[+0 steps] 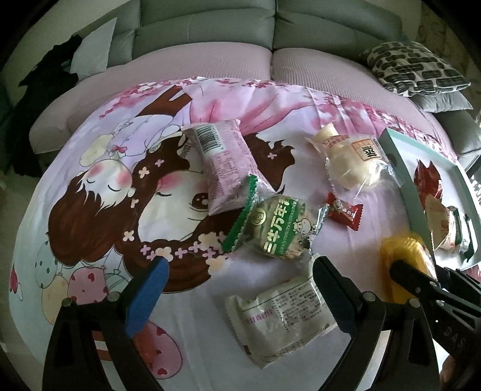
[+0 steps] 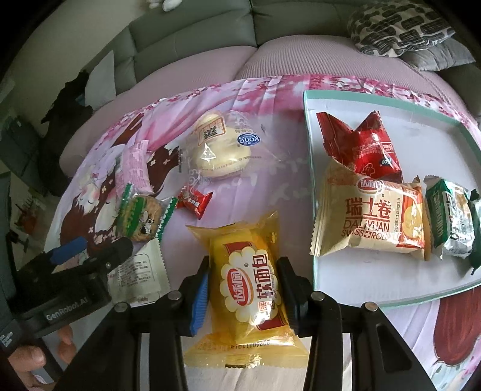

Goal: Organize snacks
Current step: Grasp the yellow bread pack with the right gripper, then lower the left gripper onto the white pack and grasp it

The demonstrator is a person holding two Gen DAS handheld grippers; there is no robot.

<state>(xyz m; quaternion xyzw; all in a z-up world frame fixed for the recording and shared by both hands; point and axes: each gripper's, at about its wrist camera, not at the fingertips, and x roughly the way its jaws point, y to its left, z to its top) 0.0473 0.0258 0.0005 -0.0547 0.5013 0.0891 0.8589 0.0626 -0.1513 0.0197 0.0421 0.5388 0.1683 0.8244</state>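
The right gripper (image 2: 243,288) pinches a yellow bread pack (image 2: 248,285) from both sides, one finger with a blue pad and one black. The pack sits on the cartoon cloth (image 2: 270,192), just beside the near left corner of the white tray (image 2: 345,288).

The tray has a pale green rim. Inside it lie a red bag (image 2: 365,149), a Swiss roll pack (image 2: 372,215) that partly covers the red bag, and a dark green pack (image 2: 449,216) to the right of the roll.

The left gripper (image 1: 237,270) has its fingers spread wide and grips nothing. It hangs over the cloth (the one with a sleeping girl drawn on it). Between its fingers, close to the camera, lies a white pack (image 1: 279,318) with small print. Just past the fingertips is a round cookie pack (image 1: 276,228) with green edges. A pink pack (image 1: 225,165) with a bar code lies behind it, and their ends overlap. A small red candy (image 1: 344,212) sits to the right of the cookie pack. Farther back is a pale bun (image 1: 351,162) in a clear wrapper.

Behind the cloth are a grey sofa (image 1: 210,27) and a black-and-white pillow (image 1: 415,67).
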